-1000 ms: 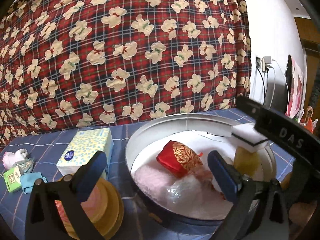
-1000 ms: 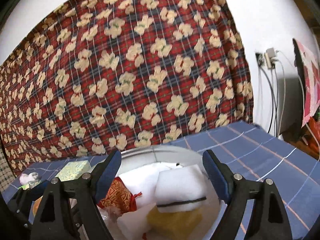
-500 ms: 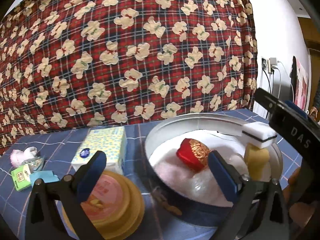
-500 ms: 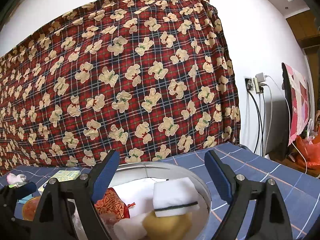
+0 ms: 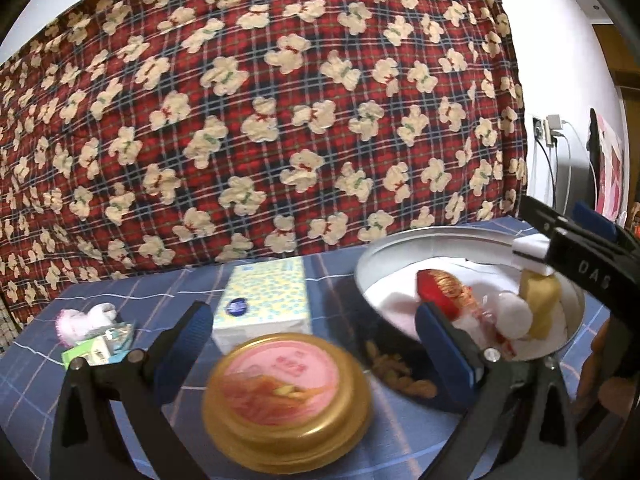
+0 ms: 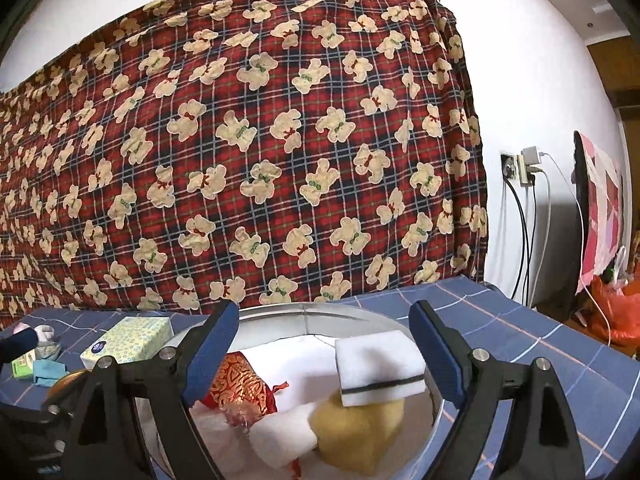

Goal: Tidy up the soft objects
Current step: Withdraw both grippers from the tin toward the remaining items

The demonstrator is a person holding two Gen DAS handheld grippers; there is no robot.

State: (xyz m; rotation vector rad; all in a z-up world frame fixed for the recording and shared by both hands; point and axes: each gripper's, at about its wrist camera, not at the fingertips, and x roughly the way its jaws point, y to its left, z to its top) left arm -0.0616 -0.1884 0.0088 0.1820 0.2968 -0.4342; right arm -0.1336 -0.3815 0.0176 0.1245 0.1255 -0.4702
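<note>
A round metal tin (image 6: pixel 304 311) holds a red-and-gold pouch (image 6: pixel 240 384), a white roll (image 6: pixel 280 440) and a yellow sponge (image 6: pixel 356 428). A white sponge (image 6: pixel 376 364) with a dark stripe lies on the yellow one. My right gripper (image 6: pixel 326 344) stands open over the tin, its pads clear of the white sponge. My left gripper (image 5: pixel 316 340) is open above a gold tin lid (image 5: pixel 286 392) with a pink top. The tin (image 5: pixel 472 240) is to its right, with the right gripper's arm (image 5: pixel 580 268) over it. A tissue pack (image 5: pixel 264 304) lies behind the lid.
A pink-white soft item (image 5: pixel 86 320), a green packet (image 5: pixel 92 350) and a blue cloth (image 6: pixel 46 370) lie at the far left of the blue checked tablecloth (image 6: pixel 500 344). A bear-patterned plaid blanket (image 5: pixel 280 120) hangs behind. A wall socket with cables (image 6: pixel 520 172) is at right.
My left gripper has swung left from the tin to over the gold lid. The right gripper has drawn back and tipped up a little. The white sponge stays on the yellow one.
</note>
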